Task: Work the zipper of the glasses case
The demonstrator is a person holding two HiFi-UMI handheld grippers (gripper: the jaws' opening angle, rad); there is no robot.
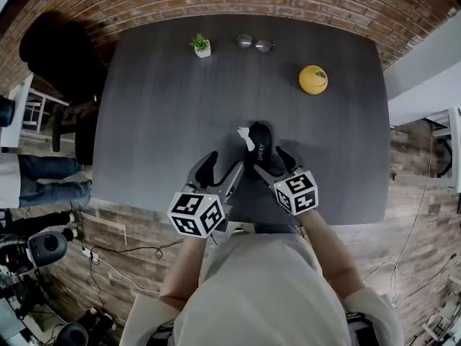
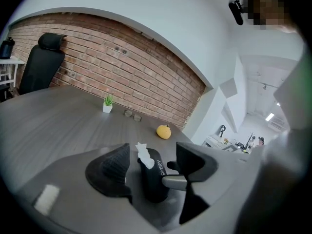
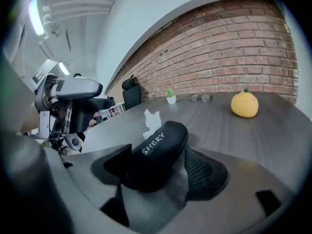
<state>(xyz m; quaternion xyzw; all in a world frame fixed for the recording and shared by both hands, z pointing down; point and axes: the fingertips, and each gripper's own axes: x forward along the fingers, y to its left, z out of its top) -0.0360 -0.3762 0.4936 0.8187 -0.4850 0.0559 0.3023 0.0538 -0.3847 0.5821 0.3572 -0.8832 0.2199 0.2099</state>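
Observation:
A black glasses case (image 1: 258,147) printed "SHERY" lies near the front edge of the dark table (image 1: 158,121). A white tag (image 1: 245,138) sticks out at its far left end. My right gripper (image 1: 271,162) straddles the case's near end. In the right gripper view the case (image 3: 158,152) lies slantwise between the jaws, resting against the left finger (image 3: 113,164), with a gap to the ribbed right pad (image 3: 207,172). My left gripper (image 1: 222,166) stands open just left of the case. In its view the case (image 2: 153,177) and tag (image 2: 144,155) show between its wide-set fingers.
At the table's far side stand a small potted plant (image 1: 202,45), a pair of glasses (image 1: 254,43) and a yellow-orange fruit (image 1: 313,79). A black office chair (image 1: 54,49) and a seated person's legs (image 1: 50,179) are left of the table. A brick wall runs behind.

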